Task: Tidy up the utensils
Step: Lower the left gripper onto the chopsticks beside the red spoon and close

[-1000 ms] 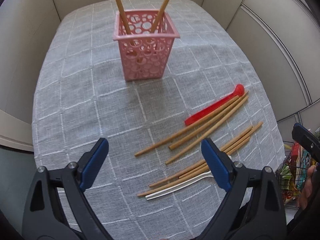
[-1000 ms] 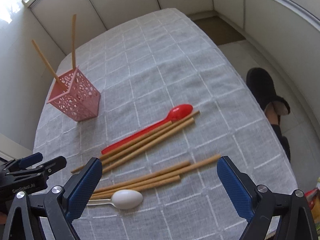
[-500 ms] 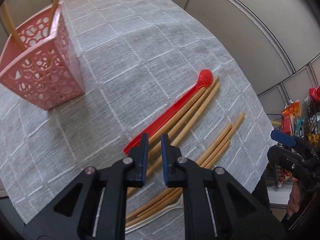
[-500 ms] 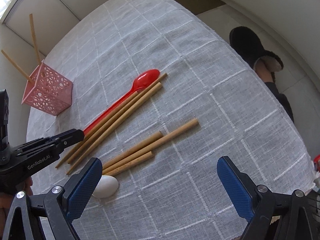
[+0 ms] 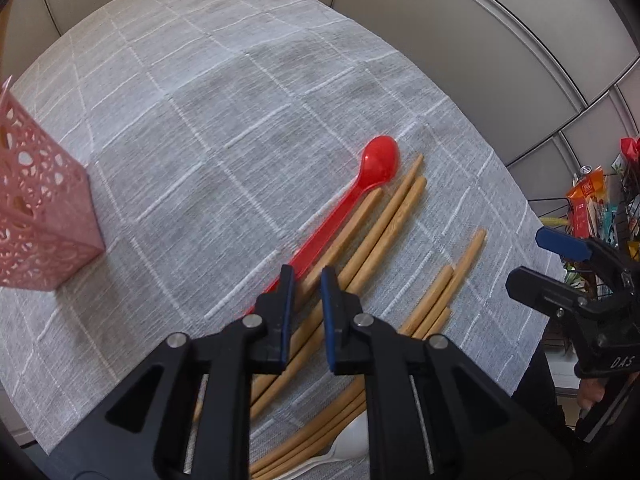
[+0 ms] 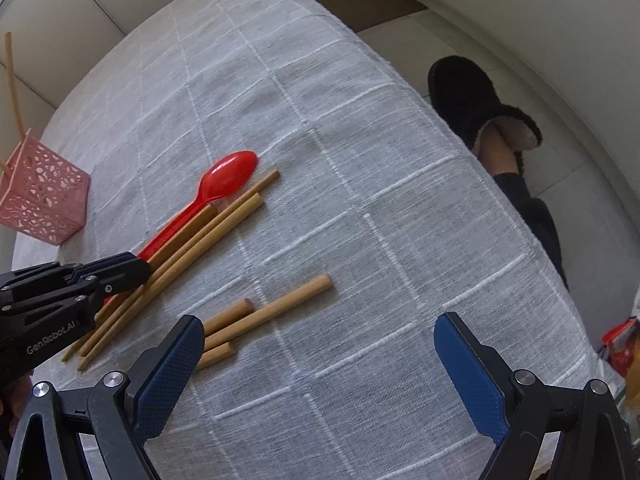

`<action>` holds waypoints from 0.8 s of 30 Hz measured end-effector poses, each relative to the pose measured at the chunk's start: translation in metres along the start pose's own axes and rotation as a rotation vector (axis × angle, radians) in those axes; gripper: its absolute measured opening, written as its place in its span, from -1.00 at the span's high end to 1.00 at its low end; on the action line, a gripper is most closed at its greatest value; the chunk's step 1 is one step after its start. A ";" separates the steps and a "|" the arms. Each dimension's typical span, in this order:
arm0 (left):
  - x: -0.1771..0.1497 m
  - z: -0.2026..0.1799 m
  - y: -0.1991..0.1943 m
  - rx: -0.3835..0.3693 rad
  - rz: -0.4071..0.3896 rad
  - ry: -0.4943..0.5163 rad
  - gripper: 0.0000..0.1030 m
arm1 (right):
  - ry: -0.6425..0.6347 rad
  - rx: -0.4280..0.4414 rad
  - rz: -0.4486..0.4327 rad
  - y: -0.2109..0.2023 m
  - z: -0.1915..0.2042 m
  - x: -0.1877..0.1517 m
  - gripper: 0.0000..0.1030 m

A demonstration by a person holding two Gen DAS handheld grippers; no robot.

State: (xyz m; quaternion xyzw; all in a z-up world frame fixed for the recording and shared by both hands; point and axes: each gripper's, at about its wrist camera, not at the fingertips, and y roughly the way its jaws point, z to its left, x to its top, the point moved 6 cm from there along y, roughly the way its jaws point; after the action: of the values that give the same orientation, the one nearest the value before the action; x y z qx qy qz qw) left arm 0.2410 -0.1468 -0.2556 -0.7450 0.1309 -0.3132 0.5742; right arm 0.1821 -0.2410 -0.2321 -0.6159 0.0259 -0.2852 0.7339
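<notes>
A red spoon point(image 5: 378, 162) point(image 6: 228, 176) lies on the grey checked cloth with three wooden chopsticks point(image 5: 384, 232) point(image 6: 224, 220) alongside it. A second bundle of chopsticks point(image 5: 456, 276) point(image 6: 272, 310) lies nearer, over a white spoon point(image 5: 352, 436). The pink perforated basket point(image 5: 36, 216) point(image 6: 40, 196) stands at the left with two chopsticks point(image 6: 12, 80) in it. My left gripper point(image 5: 307, 276) point(image 6: 140, 268) is shut, its tips down at the chopstick beside the red handle. I cannot see anything pinched. My right gripper point(image 6: 320, 344) point(image 5: 524, 260) stands wide open above the nearer bundle.
The round table's edge point(image 6: 500, 200) curves close on the right. Beyond it a foot in a dark slipper point(image 6: 480, 100) rests on the floor. A wire rack of snack packets point(image 5: 600, 200) stands past the far right. Wall panels ring the table.
My left gripper went from wide open to shut, swung right away from the basket and came down onto the chopsticks by the red spoon. The right gripper sank lower and stayed open.
</notes>
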 end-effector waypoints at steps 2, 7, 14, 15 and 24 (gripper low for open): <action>0.005 -0.006 0.003 0.003 -0.005 0.015 0.67 | -0.016 -0.004 -0.003 0.002 -0.001 0.001 -0.92; 0.013 -0.008 0.005 0.013 -0.019 0.022 0.67 | -0.045 -0.032 0.020 0.011 -0.007 -0.003 -0.95; 0.016 -0.003 -0.003 0.013 -0.042 -0.032 0.99 | -0.070 -0.048 0.029 0.016 -0.006 -0.009 -0.95; 0.016 0.001 -0.007 0.026 -0.047 -0.043 0.99 | -0.062 -0.048 0.035 0.017 -0.006 -0.009 -0.95; 0.008 0.023 -0.038 -0.041 -0.064 -0.127 1.00 | -0.005 0.011 0.085 0.019 0.007 -0.002 -0.96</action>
State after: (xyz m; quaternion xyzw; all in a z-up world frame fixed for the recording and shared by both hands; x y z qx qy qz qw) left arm 0.2553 -0.1221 -0.2204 -0.7787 0.0768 -0.2809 0.5557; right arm 0.1906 -0.2329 -0.2486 -0.6109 0.0483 -0.2524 0.7489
